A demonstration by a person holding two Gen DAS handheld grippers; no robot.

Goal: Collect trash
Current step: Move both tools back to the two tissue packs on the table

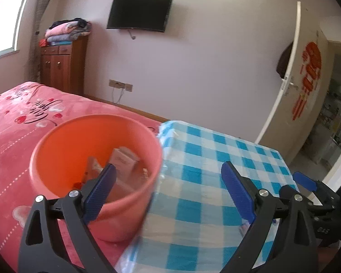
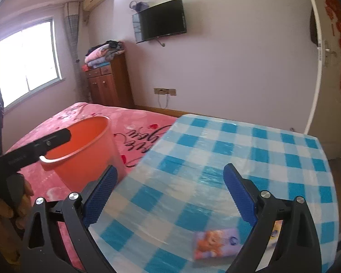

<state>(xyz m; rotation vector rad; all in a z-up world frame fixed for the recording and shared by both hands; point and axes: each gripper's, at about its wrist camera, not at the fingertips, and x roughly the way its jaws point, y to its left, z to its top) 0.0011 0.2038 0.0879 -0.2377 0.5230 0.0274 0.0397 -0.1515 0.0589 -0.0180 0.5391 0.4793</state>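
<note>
An orange bucket (image 1: pixel 95 175) stands on the pink bed beside the checked table; it holds a white box (image 1: pixel 124 159) and other scraps. My left gripper (image 1: pixel 168 191) is open and empty, its left finger over the bucket's near rim. My right gripper (image 2: pixel 170 193) is open and empty above the blue-and-white checked tablecloth (image 2: pixel 238 159). A purple tissue packet with a bear picture (image 2: pixel 217 243) lies on the table just in front of the right gripper, low and to its right. The bucket also shows in the right wrist view (image 2: pixel 84 150), with the left gripper's arm (image 2: pixel 34 147) over it.
The pink bedspread (image 1: pixel 16 141) lies left of the table. A wooden cabinet (image 1: pixel 61 63) with folded blankets stands by the window. A wall TV (image 1: pixel 139 13) hangs ahead. An open white door (image 1: pixel 286 79) is at the right. The right gripper's tip (image 1: pixel 307 182) shows at the table's right edge.
</note>
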